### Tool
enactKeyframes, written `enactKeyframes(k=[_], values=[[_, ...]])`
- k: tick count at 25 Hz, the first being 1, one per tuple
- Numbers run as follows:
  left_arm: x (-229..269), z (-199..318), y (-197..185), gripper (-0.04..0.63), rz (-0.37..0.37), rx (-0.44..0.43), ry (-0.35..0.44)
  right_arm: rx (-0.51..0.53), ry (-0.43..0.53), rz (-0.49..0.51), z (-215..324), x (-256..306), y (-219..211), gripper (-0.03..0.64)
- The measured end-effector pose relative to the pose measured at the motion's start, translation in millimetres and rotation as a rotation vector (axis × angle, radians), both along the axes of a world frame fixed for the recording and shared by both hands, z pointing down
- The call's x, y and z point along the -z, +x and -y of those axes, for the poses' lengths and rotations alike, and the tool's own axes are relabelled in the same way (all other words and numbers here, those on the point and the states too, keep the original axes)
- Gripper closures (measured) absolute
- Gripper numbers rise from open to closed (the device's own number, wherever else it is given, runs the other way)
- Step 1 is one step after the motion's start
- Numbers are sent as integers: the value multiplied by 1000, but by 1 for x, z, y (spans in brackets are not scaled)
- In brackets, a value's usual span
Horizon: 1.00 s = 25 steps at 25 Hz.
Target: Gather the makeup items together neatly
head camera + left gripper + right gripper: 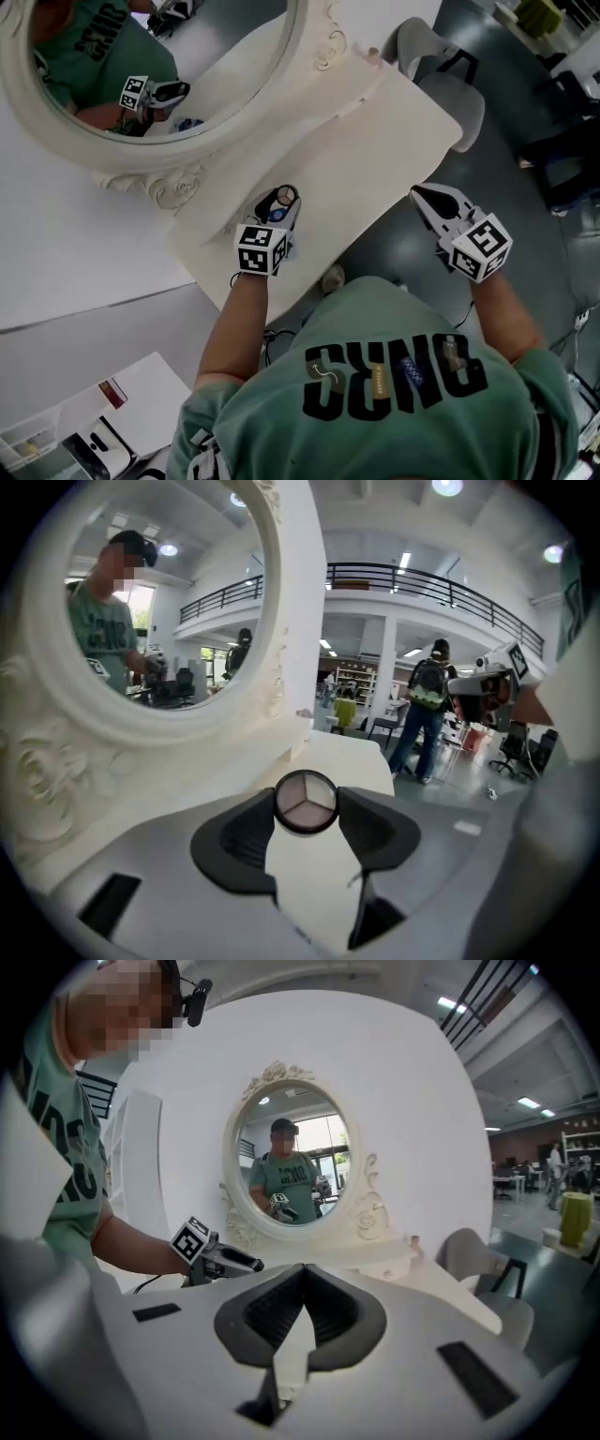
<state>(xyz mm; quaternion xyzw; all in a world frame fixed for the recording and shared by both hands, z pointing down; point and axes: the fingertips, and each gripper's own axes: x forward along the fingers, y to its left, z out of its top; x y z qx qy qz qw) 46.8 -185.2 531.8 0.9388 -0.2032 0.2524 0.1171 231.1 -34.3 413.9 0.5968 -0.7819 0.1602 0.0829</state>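
Note:
A small round makeup compact [306, 802] with a black rim and three pale shades sits clamped between the pads of my left gripper [306, 814]. In the head view that gripper [279, 204] hovers with the compact [285, 196] over the white vanity table [394, 141], just below the mirror's base. My right gripper [420, 195] hangs off the table's front right edge, above the grey floor. Its jaws are shut with nothing between them [304, 1271]. No other makeup items are visible on the tabletop.
An oval mirror in an ornate white frame [178, 155] stands on the vanity and reflects the person and a gripper. A grey chair [441, 80] stands beyond the table's far end. White boxes and papers [112, 412] lie on the floor at lower left.

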Motion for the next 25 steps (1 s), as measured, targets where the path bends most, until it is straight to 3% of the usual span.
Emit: enactKeyframes(k=[8,12,18,25], values=[[-18,1,246,376,16,-326,50,-452,-30,-14,-143,7,133,621],[-57,-5,327,376,63,-380,23,-656,-83,-21,-228,2,162,621],[-114,-16,398,376,179,-451,66,-860,-153,-22,-316,-6,173,621],[-154,-15,418,376,256,-440,66,-910,-165,2,-341,-10,173,623]])
